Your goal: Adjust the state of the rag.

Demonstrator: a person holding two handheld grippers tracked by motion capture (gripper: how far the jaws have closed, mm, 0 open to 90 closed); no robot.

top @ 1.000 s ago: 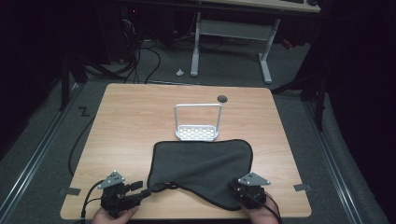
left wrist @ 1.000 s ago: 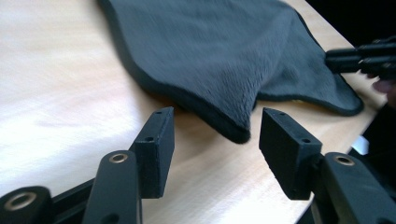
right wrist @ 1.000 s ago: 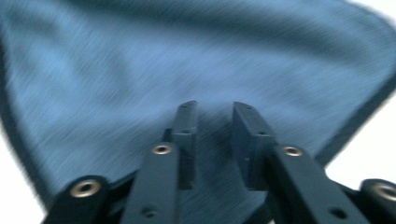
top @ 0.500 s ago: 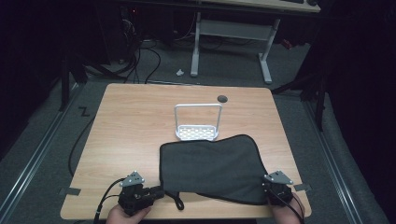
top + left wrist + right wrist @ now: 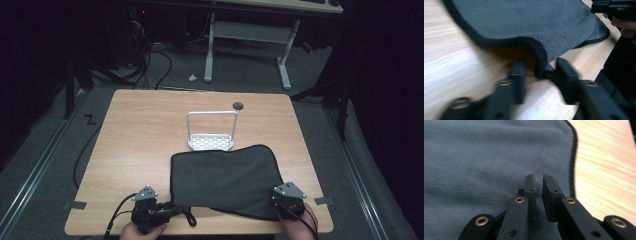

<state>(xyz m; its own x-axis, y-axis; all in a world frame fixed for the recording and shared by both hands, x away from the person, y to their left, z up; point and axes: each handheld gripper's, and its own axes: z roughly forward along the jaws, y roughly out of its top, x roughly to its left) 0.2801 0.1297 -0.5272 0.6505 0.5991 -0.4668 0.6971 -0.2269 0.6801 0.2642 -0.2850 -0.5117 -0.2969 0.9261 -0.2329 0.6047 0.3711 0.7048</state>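
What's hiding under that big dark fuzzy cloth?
Under the dark grey fleece cloth lies the light wooden table. The cloth's far edge covers the front of the white wire rack's base. Where its near corner lifts, bare wood shows. Anything else beneath stays covered.

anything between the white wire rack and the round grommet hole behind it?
Nothing: in the high view, bare wooden tabletop separates the white wire rack from the grommet hole.

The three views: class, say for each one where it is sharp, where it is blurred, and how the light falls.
High view: table evenly lit and sharp, the room around it dark. Left gripper view: the cloth fairly clear, the left gripper smeared, a shadow under the cloth's raised edge. Right gripper view: right gripper sharp, the cloth's nap soft.
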